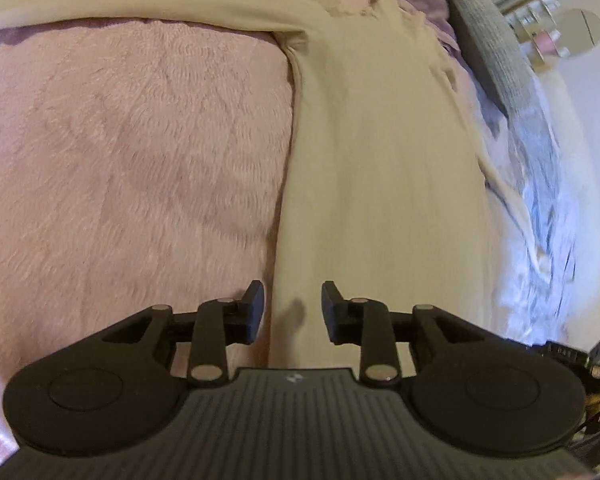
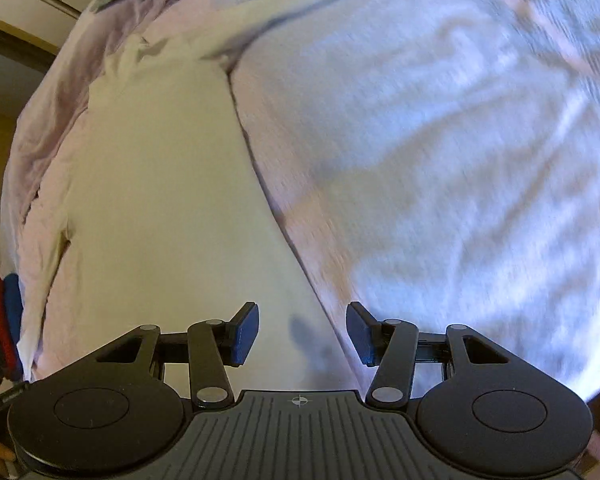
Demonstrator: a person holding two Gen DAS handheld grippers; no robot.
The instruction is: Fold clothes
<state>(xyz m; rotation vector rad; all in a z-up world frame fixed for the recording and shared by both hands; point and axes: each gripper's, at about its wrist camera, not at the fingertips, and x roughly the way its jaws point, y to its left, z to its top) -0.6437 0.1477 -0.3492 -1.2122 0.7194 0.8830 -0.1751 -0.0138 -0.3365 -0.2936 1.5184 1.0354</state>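
2 grippers, each with fingers apart and holding nothing: left gripper over the garment's left edge, right gripper over its right edge. 1 cream garment lies flat, 1 sleeve spread, on 1 pink blanket. Judged: between folds; any next grasp needs an edge. Beyond the garment, 1 grey cushion.

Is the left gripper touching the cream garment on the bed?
Cannot tell. In the left wrist view the left gripper is open over the cream garment, but no fingertip contact or gap shows plainly.
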